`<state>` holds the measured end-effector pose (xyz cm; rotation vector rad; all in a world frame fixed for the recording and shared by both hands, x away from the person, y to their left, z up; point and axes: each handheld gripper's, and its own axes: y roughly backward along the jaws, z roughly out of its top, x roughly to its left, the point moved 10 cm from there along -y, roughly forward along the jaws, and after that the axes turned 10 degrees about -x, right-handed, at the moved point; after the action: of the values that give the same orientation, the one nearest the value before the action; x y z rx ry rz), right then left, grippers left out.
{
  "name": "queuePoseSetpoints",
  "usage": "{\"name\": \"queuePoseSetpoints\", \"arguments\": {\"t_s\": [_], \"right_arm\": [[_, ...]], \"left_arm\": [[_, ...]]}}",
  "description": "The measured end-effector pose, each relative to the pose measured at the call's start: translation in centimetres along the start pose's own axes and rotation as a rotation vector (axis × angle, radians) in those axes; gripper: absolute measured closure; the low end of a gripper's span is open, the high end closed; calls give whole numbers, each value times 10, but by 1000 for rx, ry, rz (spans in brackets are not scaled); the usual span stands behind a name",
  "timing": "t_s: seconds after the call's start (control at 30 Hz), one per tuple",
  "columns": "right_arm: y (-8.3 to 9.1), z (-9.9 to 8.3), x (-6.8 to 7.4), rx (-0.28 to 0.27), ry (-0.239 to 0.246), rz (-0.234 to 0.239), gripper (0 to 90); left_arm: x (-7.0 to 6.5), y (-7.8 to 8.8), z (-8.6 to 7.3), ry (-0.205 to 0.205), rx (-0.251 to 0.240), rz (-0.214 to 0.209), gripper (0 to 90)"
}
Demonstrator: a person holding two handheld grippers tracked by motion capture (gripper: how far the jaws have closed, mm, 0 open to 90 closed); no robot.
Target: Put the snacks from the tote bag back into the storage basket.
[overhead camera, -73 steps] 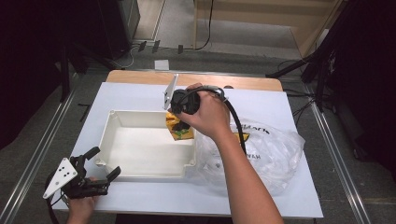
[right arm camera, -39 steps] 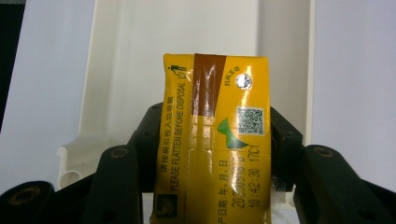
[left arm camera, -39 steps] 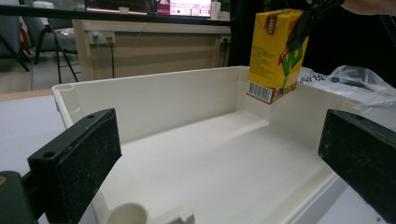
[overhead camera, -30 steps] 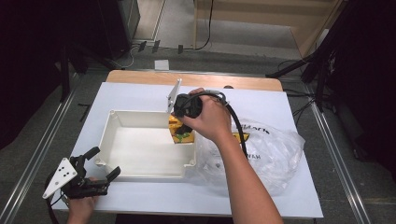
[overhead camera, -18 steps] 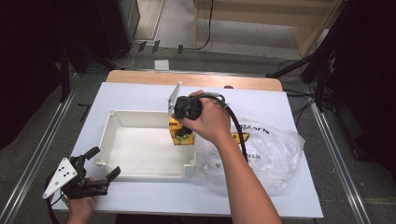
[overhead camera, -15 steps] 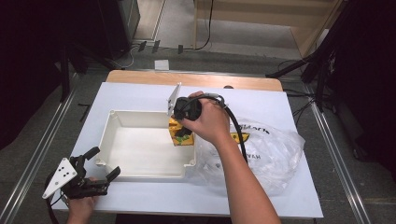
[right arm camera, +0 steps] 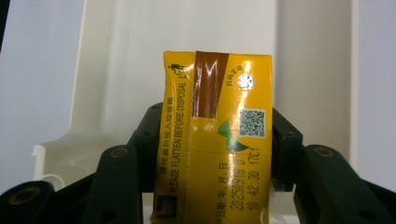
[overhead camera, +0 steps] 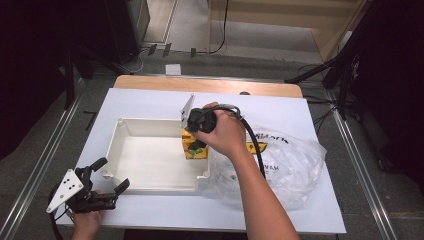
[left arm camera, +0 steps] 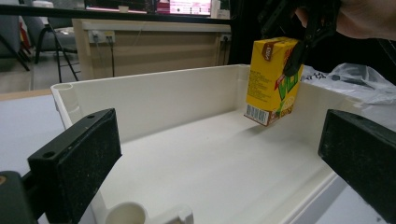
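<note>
A yellow drink carton (overhead camera: 194, 148) hangs slightly tilted just above the floor of the white tray (overhead camera: 150, 121), close to its right wall. My right gripper (right arm camera: 217, 140) is shut on the carton (right arm camera: 210, 84), one black jaw pressing each side. From the left gripper view the carton (left arm camera: 271, 79) shows over the far end of the tray (left arm camera: 154, 93), with a black jaw on its side. My left gripper (overhead camera: 112, 174) stands open at the table's front left corner, outside the tray, with nothing between its jaws.
A crumpled clear plastic bag (overhead camera: 290, 165) with printing lies on the white table top right of the tray, under the right forearm. A wooden strip (overhead camera: 210, 85) runs along the table's far edge. Metal rails flank the table.
The right gripper with the carton has eased slightly down and toward the near side, inside the tray's right end. The left gripper has stayed put.
</note>
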<state>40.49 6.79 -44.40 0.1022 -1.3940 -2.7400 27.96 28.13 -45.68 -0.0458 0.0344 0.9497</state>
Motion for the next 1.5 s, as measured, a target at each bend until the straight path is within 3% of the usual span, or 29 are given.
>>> {"name": "queuePoseSetpoints", "arguments": {"t_s": [1.5], "right_arm": [[-18,-13,5,36,-9,21,508]], "left_arm": [[-1,0,0,-1,1,-1,0]]}}
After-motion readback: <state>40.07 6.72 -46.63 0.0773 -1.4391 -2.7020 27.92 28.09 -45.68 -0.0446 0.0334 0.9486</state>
